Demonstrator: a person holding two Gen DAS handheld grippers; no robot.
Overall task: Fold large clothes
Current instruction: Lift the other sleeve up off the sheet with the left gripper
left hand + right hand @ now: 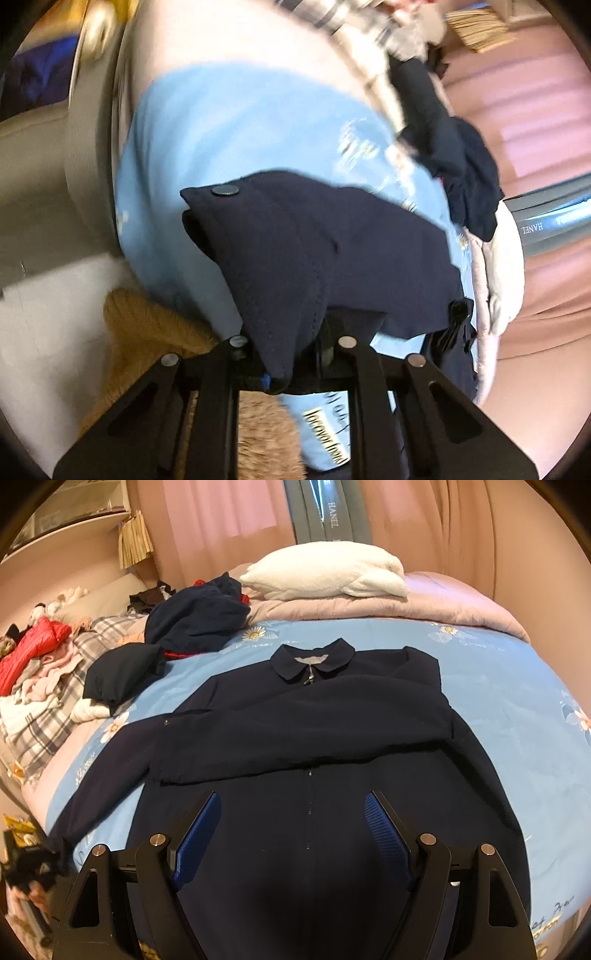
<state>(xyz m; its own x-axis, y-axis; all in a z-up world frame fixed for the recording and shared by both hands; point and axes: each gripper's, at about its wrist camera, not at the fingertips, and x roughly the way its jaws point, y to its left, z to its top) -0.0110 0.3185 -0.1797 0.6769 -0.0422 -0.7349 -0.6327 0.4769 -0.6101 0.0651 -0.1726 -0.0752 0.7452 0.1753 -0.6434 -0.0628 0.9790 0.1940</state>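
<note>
On the right wrist view I have a wide light-blue bedsheet printed with daisies (pixel 491 686) running out to the right edge of the frame, bare cloth on that side. The far edge is closed off by a rolled pale pink quilt (pixel 436 605) with a white fluffy pillow (pixel 325 574) on top, upper centre. The left side is crowded: a crumpled navy garment heap (pixel 195 620) at upper left, a smaller folded dark bundle (pixel 122 675) below it, then a grey plaid blanket (pixel 48 716) and a red padded item (pixel 33 646) at the far left edge.

The navy zip-front jacket with a flat collar (pixel 314 731) lies face up in the middle of the sheet, collar toward the pillow, one sleeve folded across the chest from right to left, the other sleeve trailing out to the lower left corner. My right gripper (pixel 291 834) hovers over the jacket's lower front, jaws spread wide, blue pads (pixel 199 834) on either side of the zip line, nothing between them.

On the left wrist view, blurred, my left gripper (pixel 291 369) sits at the bottom centre with its jaws closed on a navy cuff with a metal snap (pixel 280 258), the cloth draped up and over the fingertips. Behind it is blue sheet, with room toward upper centre; a tan knitted piece (pixel 155 332) lies at lower left, and the quilt edge runs down the right.
</note>
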